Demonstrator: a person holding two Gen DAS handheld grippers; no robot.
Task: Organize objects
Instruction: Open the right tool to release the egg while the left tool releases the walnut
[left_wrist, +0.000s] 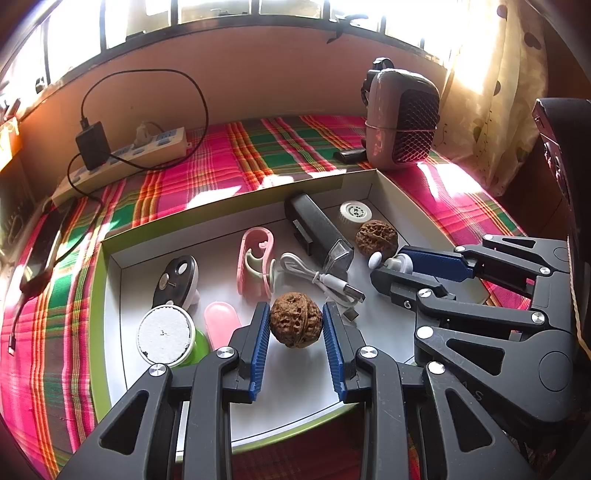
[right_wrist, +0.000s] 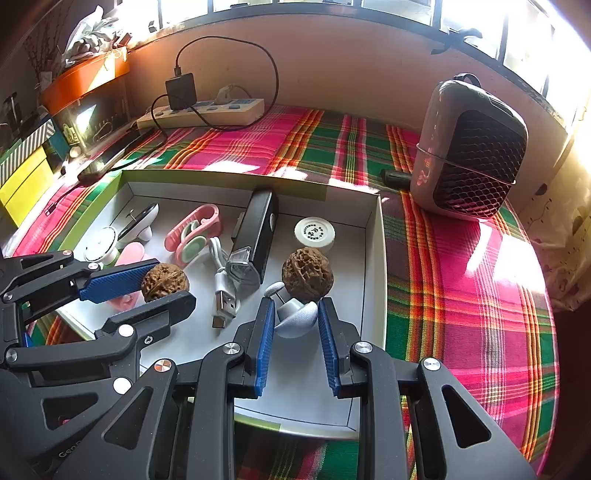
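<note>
Walnut one (left_wrist: 295, 319) sits between the blue pads of the left gripper (left_wrist: 295, 325), near the front of the shallow white box (left_wrist: 221, 218); both pads press its sides, so the partly closed jaws clamp it. A white-and-grey knobbed piece (right_wrist: 293, 314) sits between the pads of the right gripper (right_wrist: 295, 325), whose narrow jaws grip it near the box's right wall. Walnut two (right_wrist: 307, 275) lies on the box floor just beyond the right gripper's fingertips, touching or nearly touching the gripped piece. A black flashlight (right_wrist: 255, 236) and a white USB cable (right_wrist: 221, 280) lie between the two grippers.
</note>
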